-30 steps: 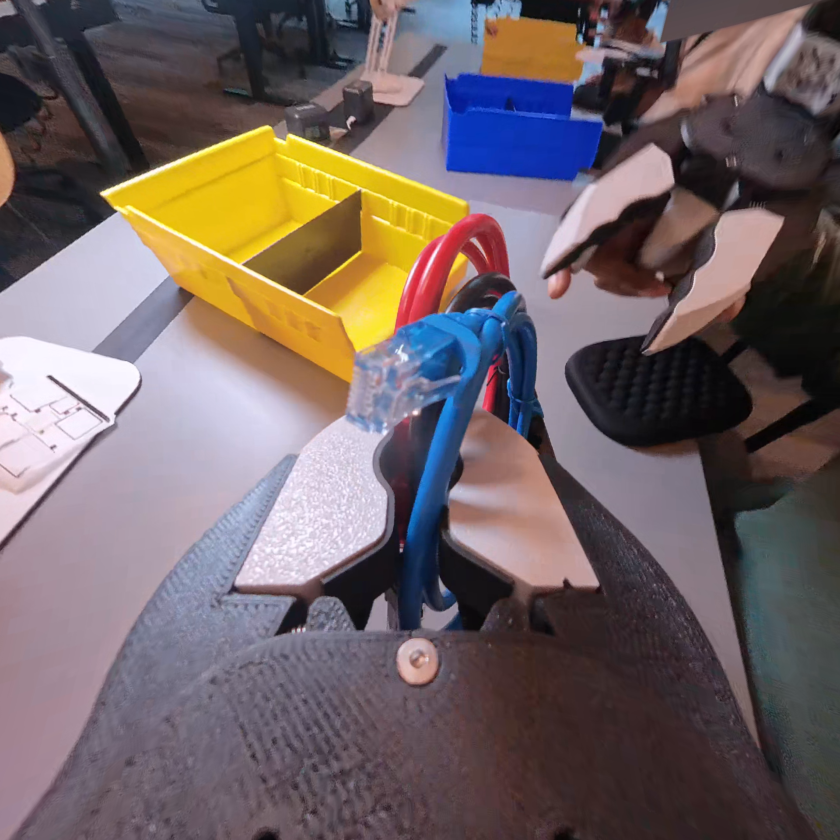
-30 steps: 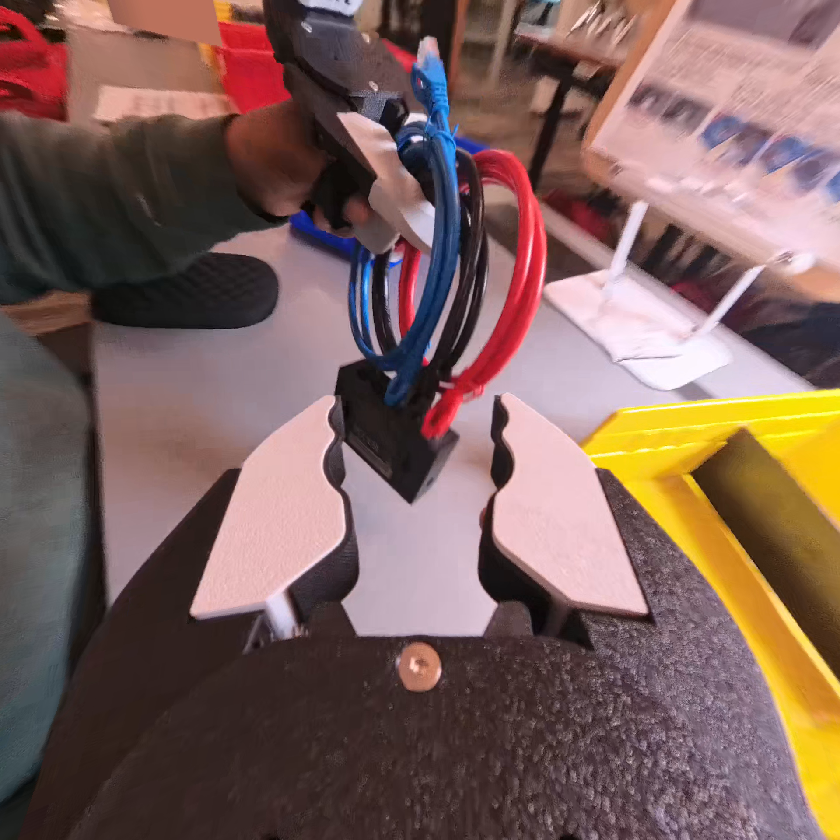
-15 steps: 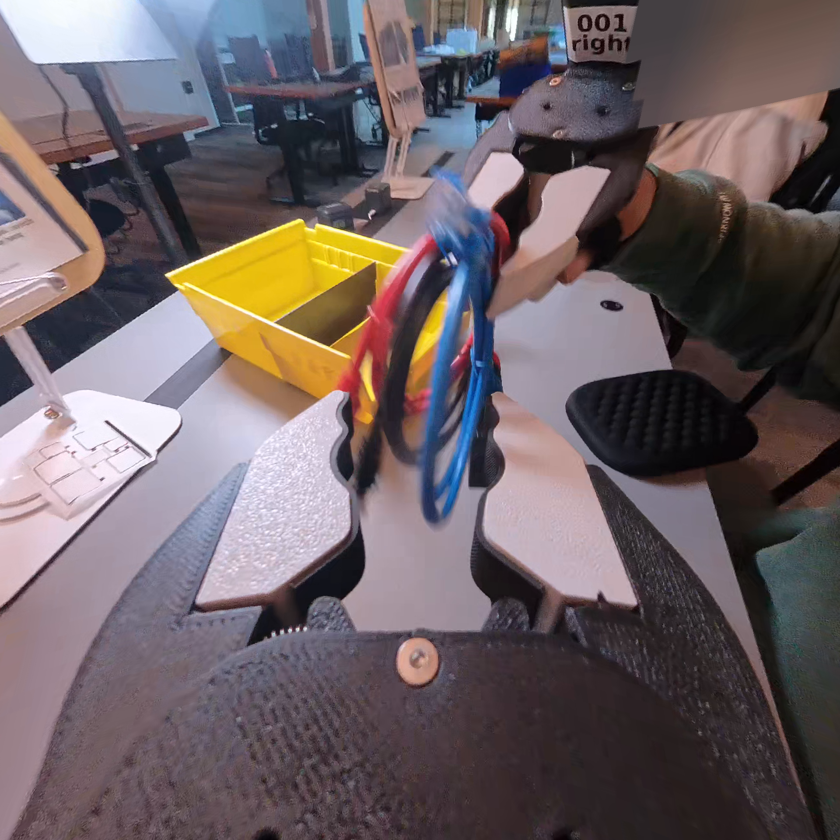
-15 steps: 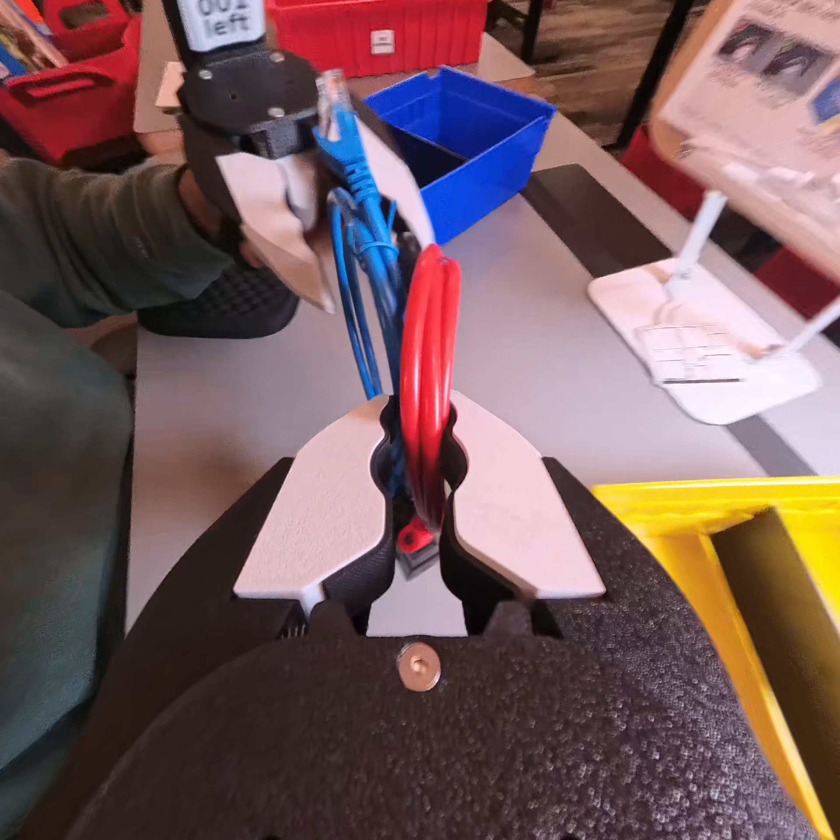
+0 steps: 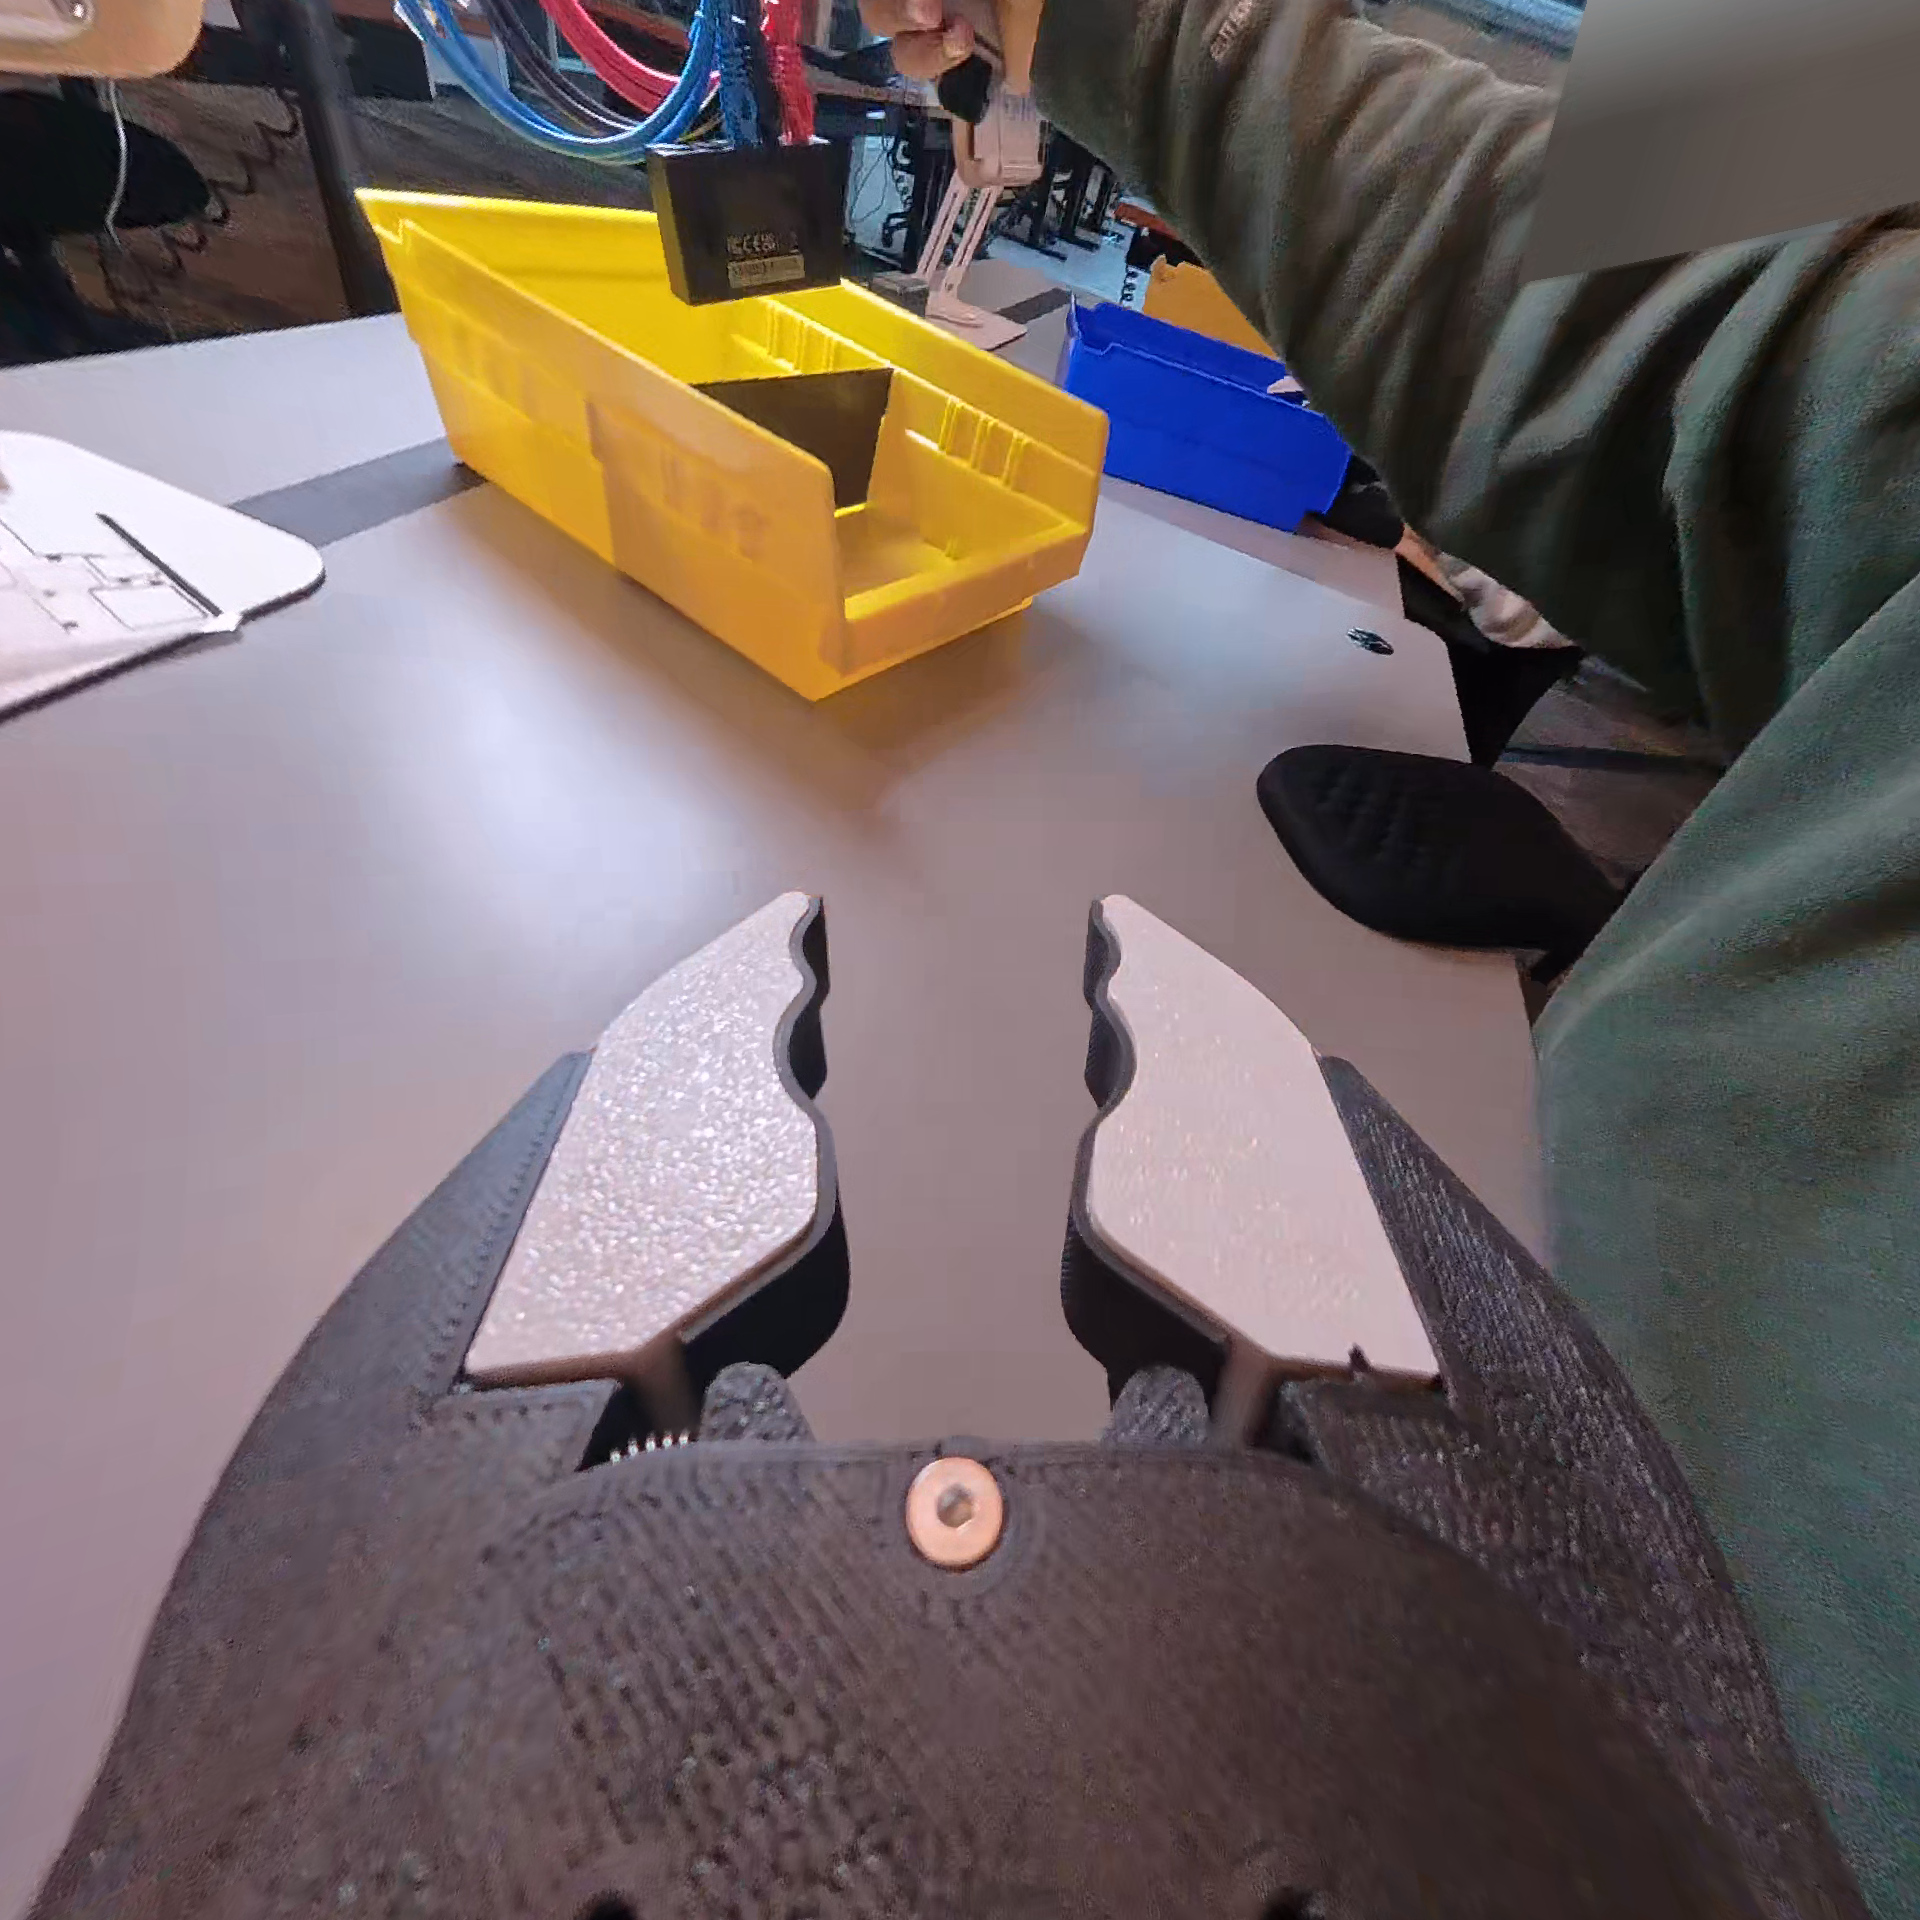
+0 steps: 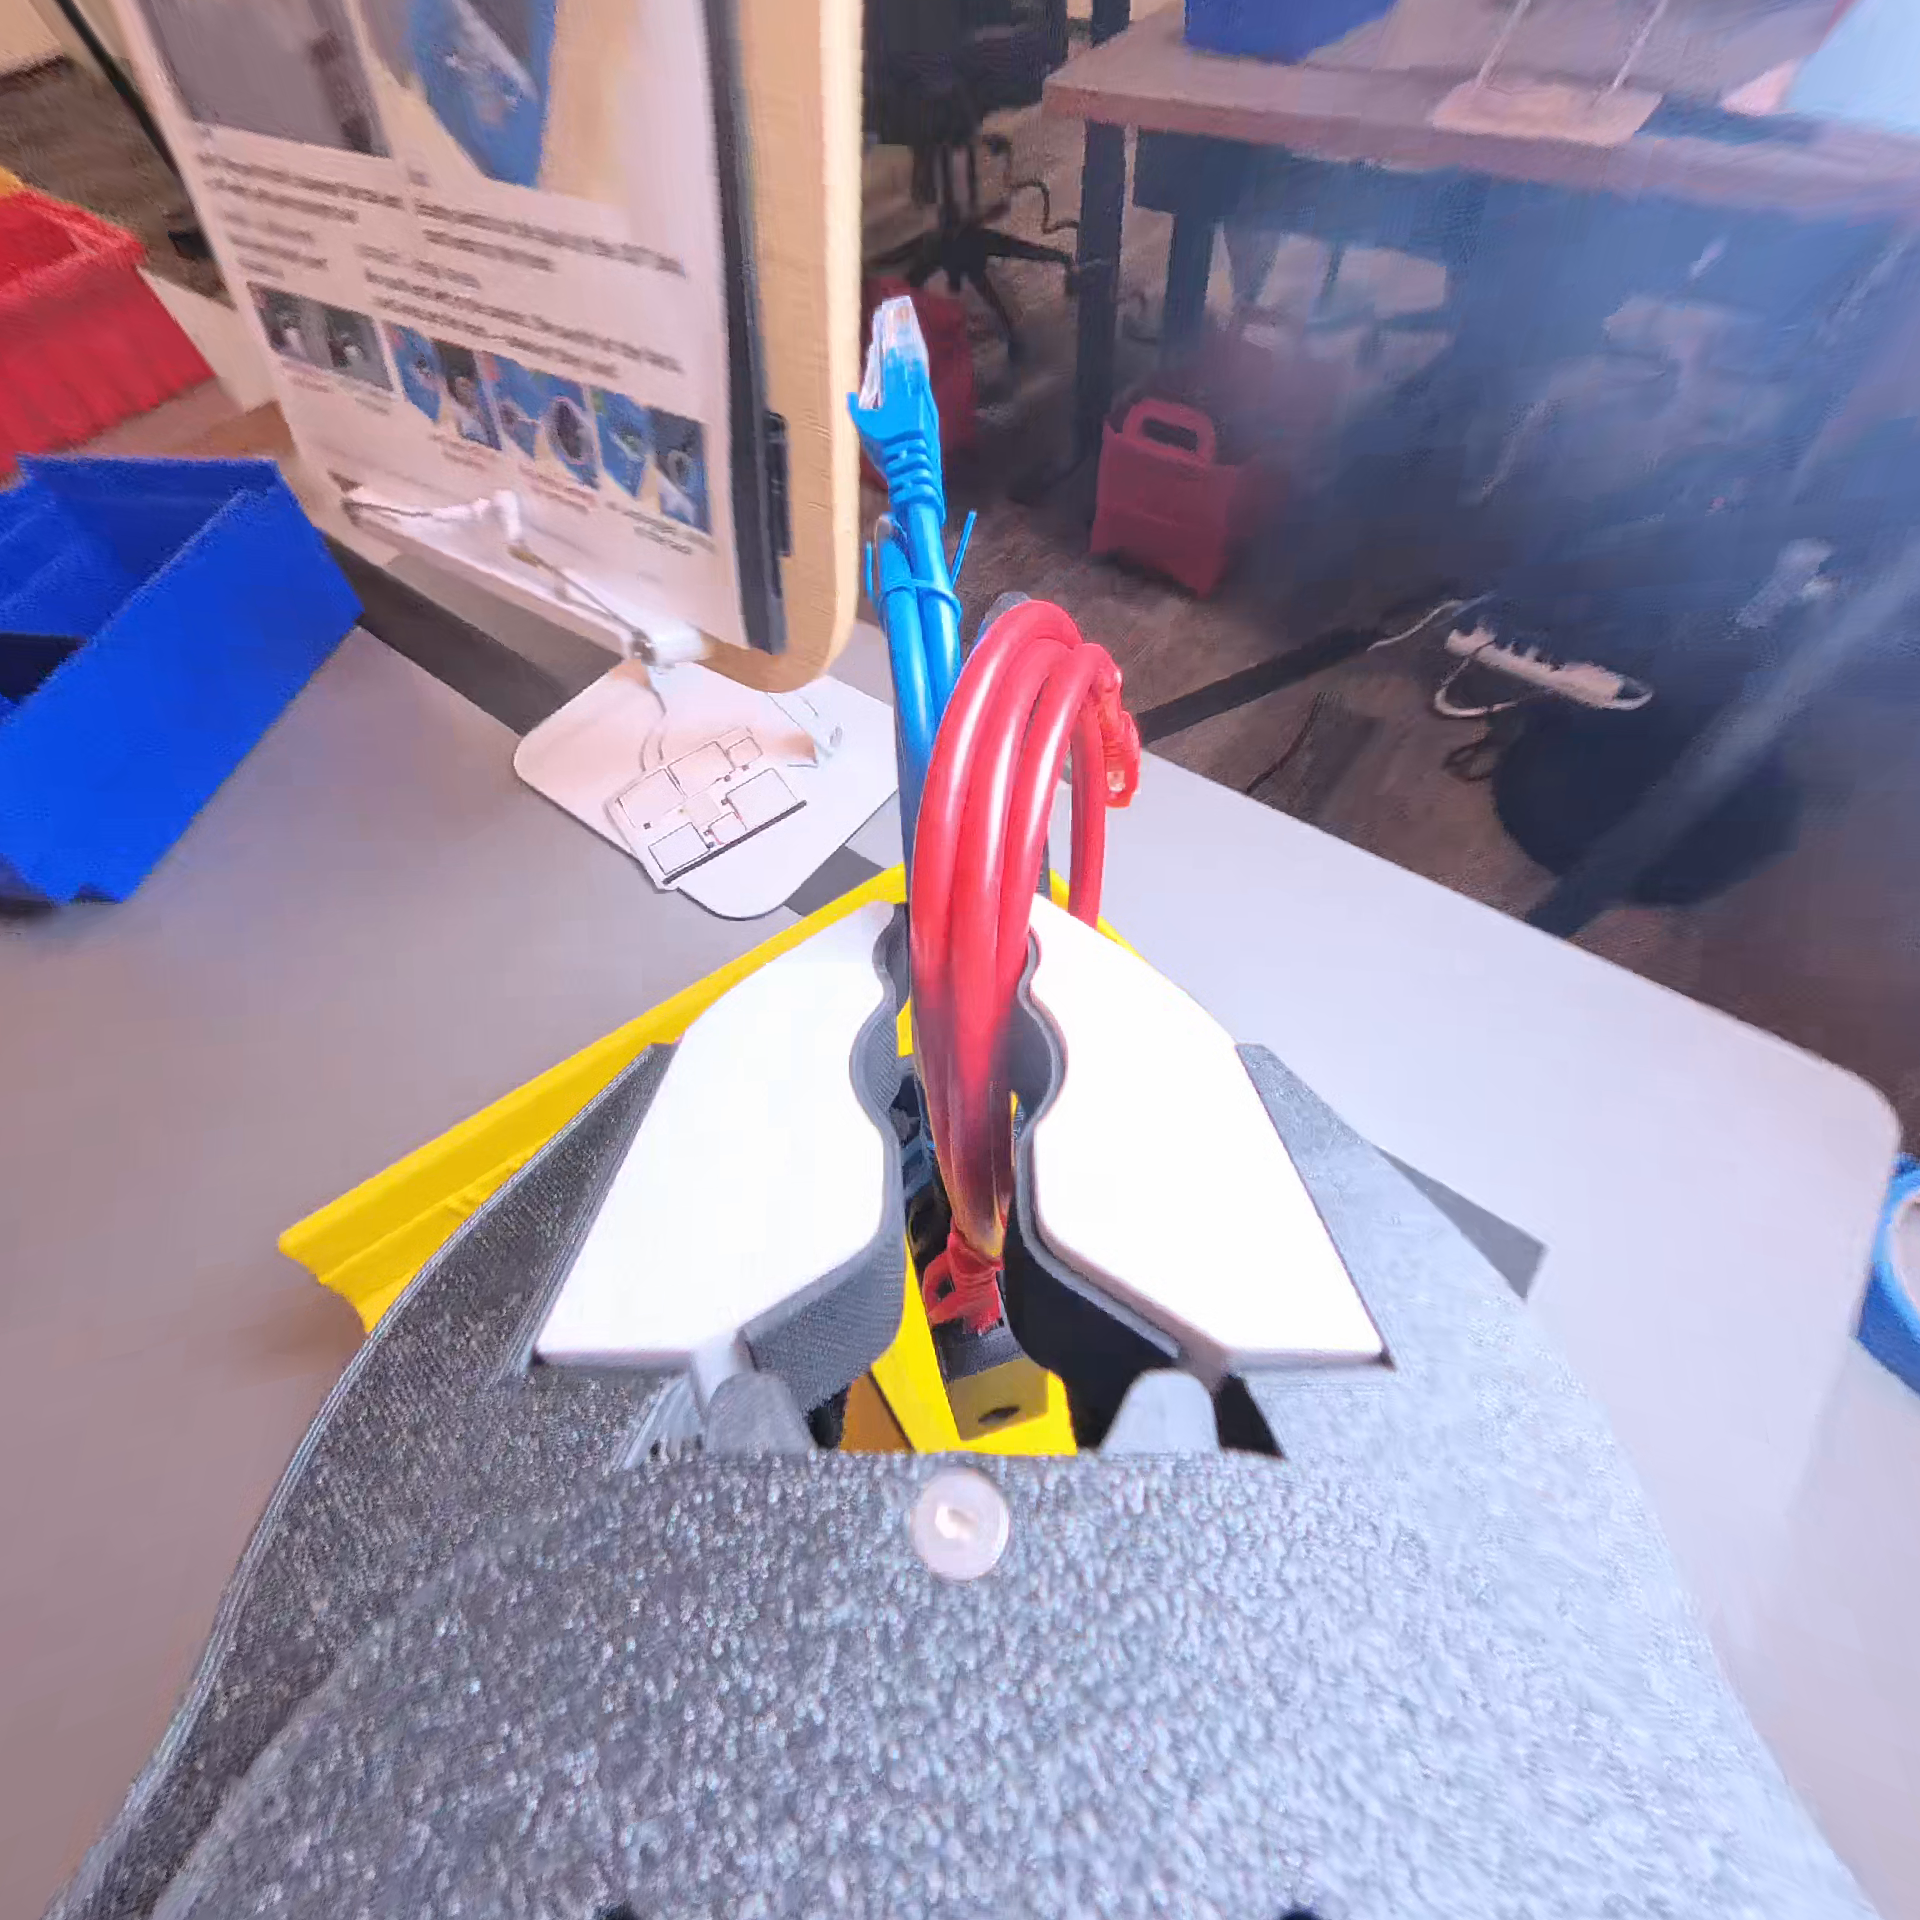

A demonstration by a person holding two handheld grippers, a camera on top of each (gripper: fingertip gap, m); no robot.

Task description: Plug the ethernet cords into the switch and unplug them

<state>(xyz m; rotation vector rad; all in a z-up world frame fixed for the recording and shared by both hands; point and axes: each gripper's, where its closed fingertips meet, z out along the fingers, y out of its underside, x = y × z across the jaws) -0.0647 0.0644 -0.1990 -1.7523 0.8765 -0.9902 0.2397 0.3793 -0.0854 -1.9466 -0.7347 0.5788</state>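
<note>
My right gripper [image 6: 956, 935] is shut on a bundle of ethernet cords: a red loop [image 6: 977, 831] and a blue cord [image 6: 914, 582] whose clear plug points up. In the left wrist view the small black switch [image 5: 746, 220] hangs in the air from blue [image 5: 665, 104] and red cords [image 5: 623, 52], above the yellow bin [image 5: 727, 520]. The right gripper itself is above that view's top edge. My left gripper [image 5: 951, 951] is open and empty, low over the grey table [image 5: 416, 883].
The yellow bin has a black divider [image 5: 821, 426]. A blue bin [image 5: 1195, 436] stands behind it. A white sign stand base [image 6: 717, 800] and its board [image 6: 520, 312] stand on the table. A black chair armrest [image 5: 1423, 852] and a green sleeve [image 5: 1558, 364] are at the right. My hands' fingertips stand some 45 cm from each other.
My left gripper has let go of the cord bundle, opened and dropped low over the table. My right gripper has closed on the bundle and lifted it with the switch over the yellow bin.
</note>
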